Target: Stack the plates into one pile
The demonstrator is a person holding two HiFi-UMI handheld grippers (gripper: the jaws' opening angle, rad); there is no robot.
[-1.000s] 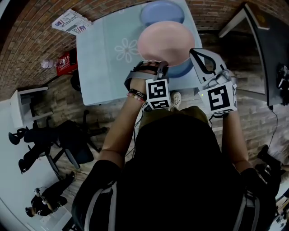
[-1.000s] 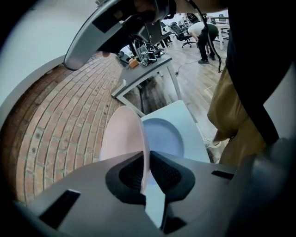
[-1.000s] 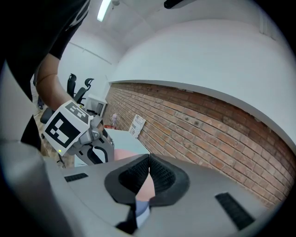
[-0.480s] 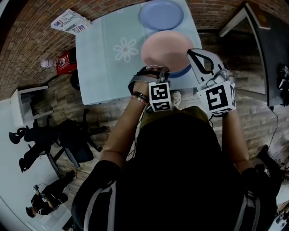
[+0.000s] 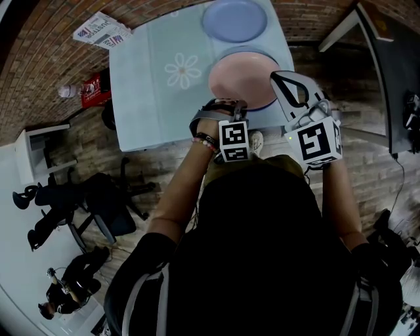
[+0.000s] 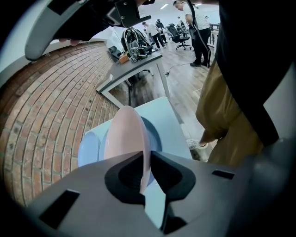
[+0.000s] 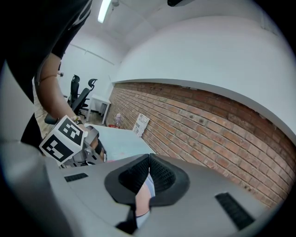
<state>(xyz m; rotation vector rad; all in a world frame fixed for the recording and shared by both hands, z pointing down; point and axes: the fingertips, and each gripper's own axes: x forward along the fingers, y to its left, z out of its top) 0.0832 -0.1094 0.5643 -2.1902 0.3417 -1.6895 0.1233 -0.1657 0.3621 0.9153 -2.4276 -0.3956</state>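
A pink plate [image 5: 241, 79] rests over a blue plate [image 5: 264, 105] at the near right of the pale table [image 5: 144, 85]. My left gripper [image 5: 226, 106] holds the pink plate's near rim. In the left gripper view that rim [image 6: 125, 134] sits between the jaws of my left gripper [image 6: 145, 155]; the jaws are opening, and the pads still touch the rim. The blue plate [image 6: 155, 136] shows behind it. A second blue plate [image 5: 234, 20] lies at the table's far end. My right gripper [image 5: 283, 77] hovers shut and empty beside the pile's right edge.
Printed leaflets [image 5: 102, 31] lie on the floor by the table's far left corner, with a red packet and a bottle [image 5: 88, 90] nearby. Office chairs [image 5: 92, 203] stand at the left. A dark desk [image 5: 387, 59] is at the right.
The pink plate has moved right and down, from above the table's middle onto the near blue plate. My left gripper went with it. The right gripper has barely moved.
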